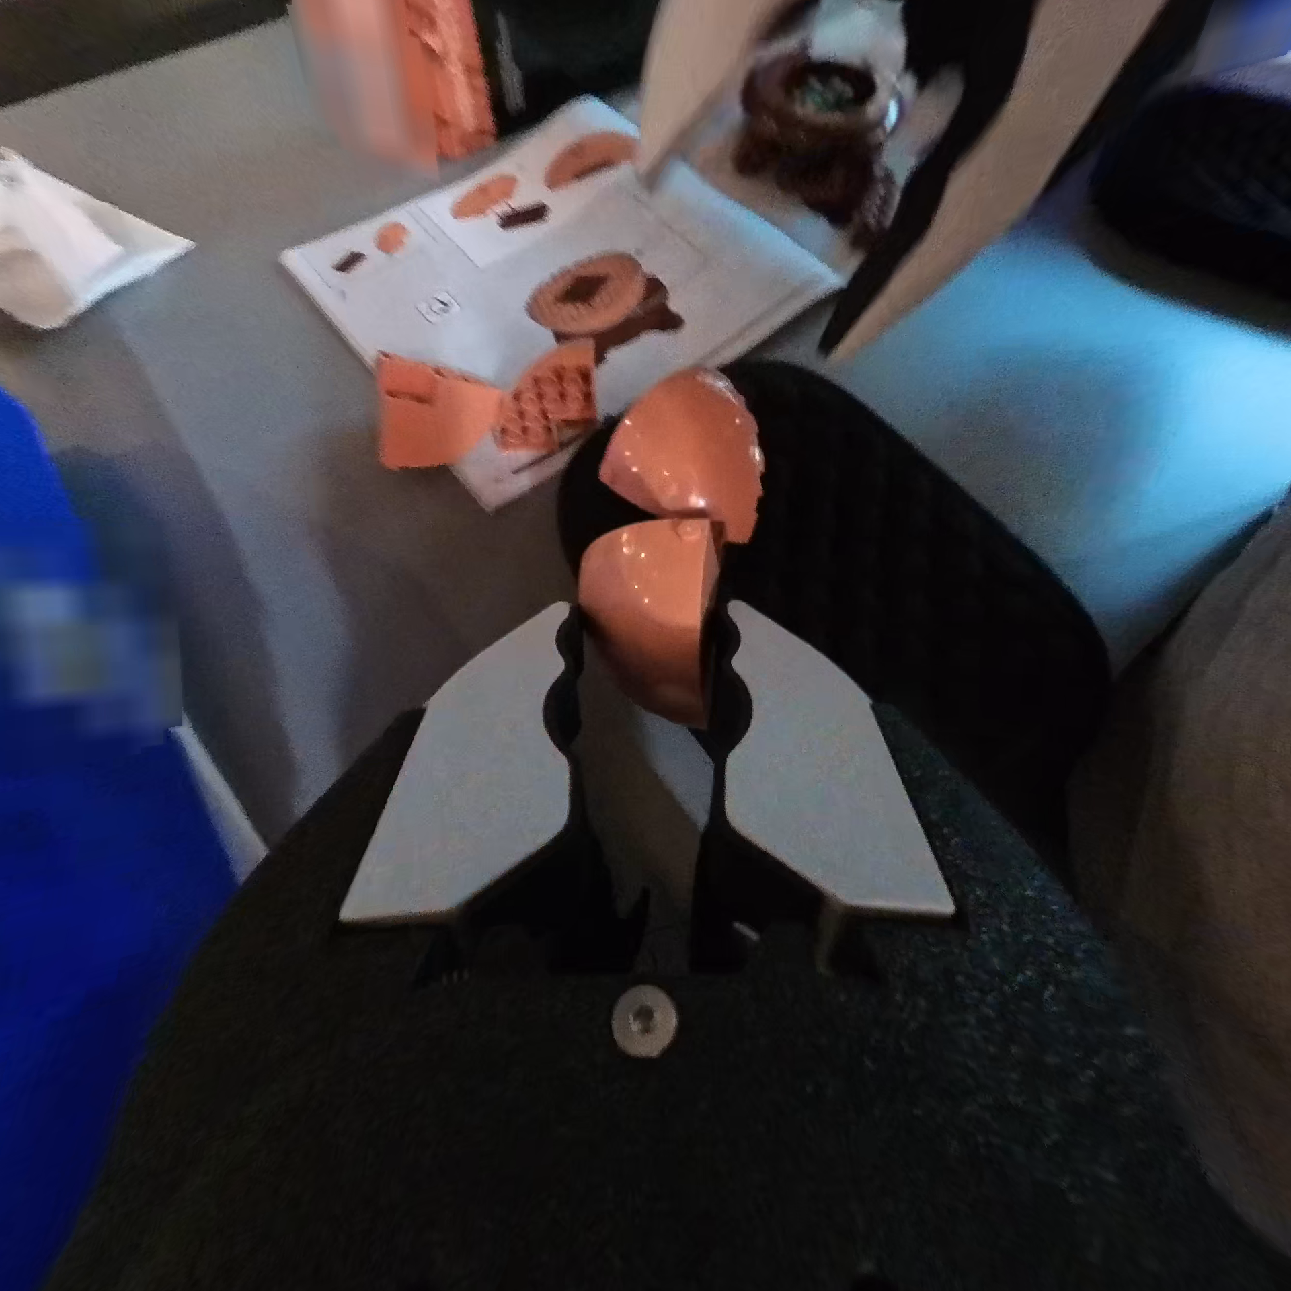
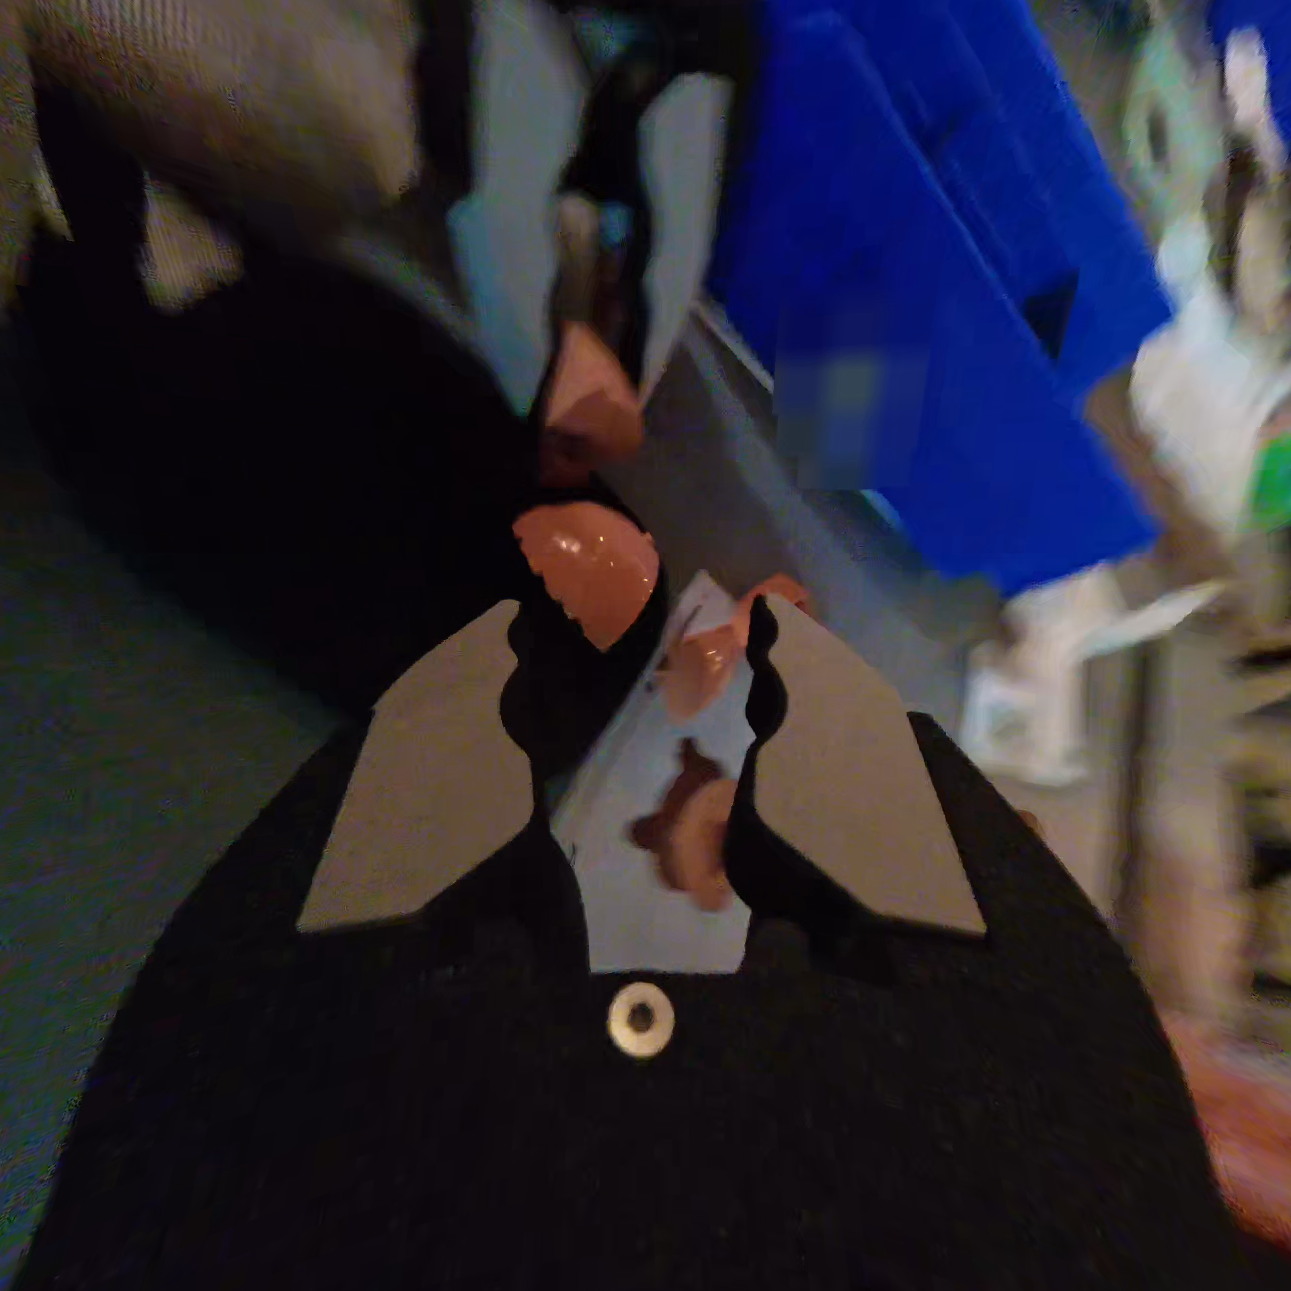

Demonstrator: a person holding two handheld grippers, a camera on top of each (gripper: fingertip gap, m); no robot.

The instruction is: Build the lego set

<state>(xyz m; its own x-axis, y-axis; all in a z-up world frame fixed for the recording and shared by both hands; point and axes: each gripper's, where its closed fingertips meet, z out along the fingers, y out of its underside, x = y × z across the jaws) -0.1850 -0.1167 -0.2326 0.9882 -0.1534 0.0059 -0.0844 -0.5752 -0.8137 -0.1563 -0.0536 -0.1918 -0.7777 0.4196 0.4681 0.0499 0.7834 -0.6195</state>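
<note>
In the left wrist view my left gripper is shut on a glossy orange curved shell piece, with both pads against its sides. A second orange shell piece sits against its top end, over a black round pad. My right gripper shows farther off with its fingers spread apart. In the right wrist view my right gripper is open. The second orange piece lies just beyond its fingertips, with no pad touching it. My left gripper shows beyond, holding its orange piece.
An open instruction booklet lies on the grey table, with loose orange parts at its near corner. A brown round model stands behind it, with an orange box at the back. A blue bin is at the left and a white bag at far left. Some 9 centimetres of space lies between my two pairs of fingers.
</note>
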